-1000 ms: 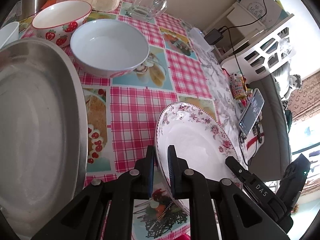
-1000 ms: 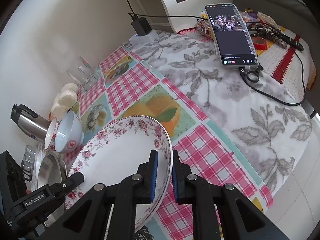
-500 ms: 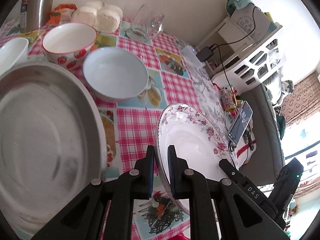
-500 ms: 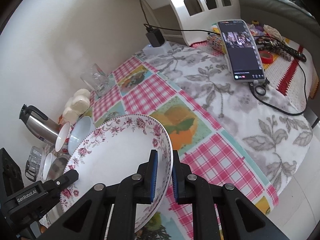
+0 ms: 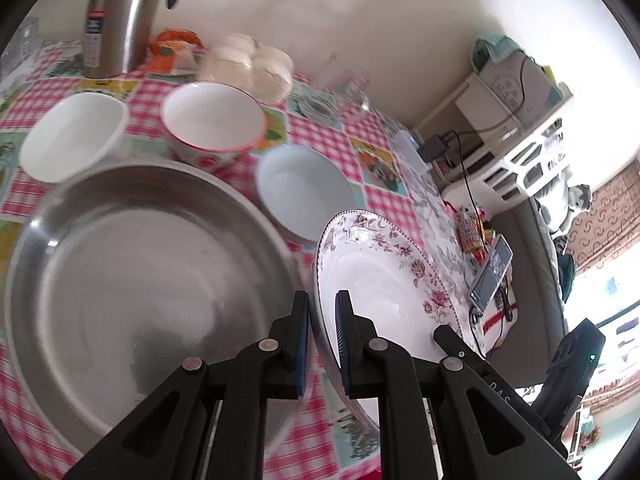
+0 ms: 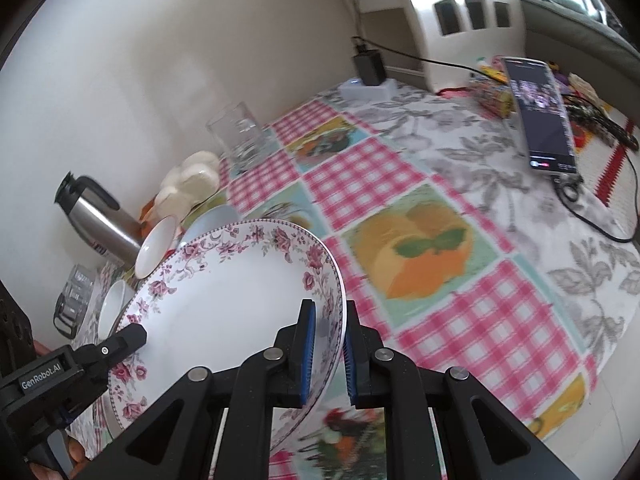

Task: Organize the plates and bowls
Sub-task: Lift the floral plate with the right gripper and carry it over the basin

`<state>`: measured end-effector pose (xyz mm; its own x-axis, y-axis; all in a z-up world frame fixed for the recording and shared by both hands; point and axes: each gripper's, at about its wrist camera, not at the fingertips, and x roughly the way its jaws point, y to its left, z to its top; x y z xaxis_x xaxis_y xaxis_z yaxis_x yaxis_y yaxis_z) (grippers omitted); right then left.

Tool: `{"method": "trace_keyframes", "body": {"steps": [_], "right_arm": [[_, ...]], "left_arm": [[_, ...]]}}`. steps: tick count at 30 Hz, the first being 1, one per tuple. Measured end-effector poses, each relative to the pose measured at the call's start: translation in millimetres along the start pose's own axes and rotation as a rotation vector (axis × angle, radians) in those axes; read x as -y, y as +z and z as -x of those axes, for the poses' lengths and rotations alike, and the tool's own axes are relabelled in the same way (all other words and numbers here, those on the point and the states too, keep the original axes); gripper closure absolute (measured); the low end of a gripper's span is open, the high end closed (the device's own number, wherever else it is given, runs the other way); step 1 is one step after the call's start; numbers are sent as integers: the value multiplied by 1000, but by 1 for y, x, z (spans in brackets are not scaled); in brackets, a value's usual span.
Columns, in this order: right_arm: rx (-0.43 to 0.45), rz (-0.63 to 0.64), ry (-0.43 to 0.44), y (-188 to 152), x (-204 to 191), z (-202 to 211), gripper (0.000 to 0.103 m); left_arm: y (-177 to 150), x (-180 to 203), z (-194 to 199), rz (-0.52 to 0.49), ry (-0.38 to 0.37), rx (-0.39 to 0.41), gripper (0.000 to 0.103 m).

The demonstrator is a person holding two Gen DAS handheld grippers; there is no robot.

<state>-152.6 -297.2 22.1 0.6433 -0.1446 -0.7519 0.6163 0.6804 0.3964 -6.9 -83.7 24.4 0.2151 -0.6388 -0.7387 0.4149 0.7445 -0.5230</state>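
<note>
A white plate with a pink floral rim (image 5: 384, 276) (image 6: 224, 304) is held up off the checked tablecloth by both grippers. My left gripper (image 5: 322, 340) is shut on its near left rim. My right gripper (image 6: 327, 348) is shut on its right rim. A large steel dish (image 5: 132, 280) lies just left of the plate. Behind it stand a small white bowl (image 5: 72, 136), a strawberry-print bowl (image 5: 214, 122) and a pale blue bowl (image 5: 306, 190).
A steel thermos (image 5: 120, 12) (image 6: 96, 216), white buns (image 5: 248, 64) and a drinking glass (image 6: 238, 136) stand along the wall. A phone (image 6: 538, 116) with cables lies on the grey floral cloth to the right, beside a white basket (image 6: 460, 8).
Both grippers have lifted the floral plate higher and carried it leftwards, close to the steel dish. The thermos and small white bowl have come into the left wrist view.
</note>
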Motion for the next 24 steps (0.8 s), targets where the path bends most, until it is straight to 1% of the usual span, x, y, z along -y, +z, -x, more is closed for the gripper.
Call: {"method": "trace_keyframes", "body": {"steps": [5, 17, 24], "right_arm": [[-11, 46, 22, -8, -34, -9, 89], [-80, 155, 62, -39, -107, -38, 89], [-121, 192, 62, -54, -130, -54, 89]], "left_arm": [[6, -28, 19, 22, 31, 31, 90], [12, -105, 49, 102, 107, 58, 90], [13, -127, 54, 119, 142, 50, 90]]}}
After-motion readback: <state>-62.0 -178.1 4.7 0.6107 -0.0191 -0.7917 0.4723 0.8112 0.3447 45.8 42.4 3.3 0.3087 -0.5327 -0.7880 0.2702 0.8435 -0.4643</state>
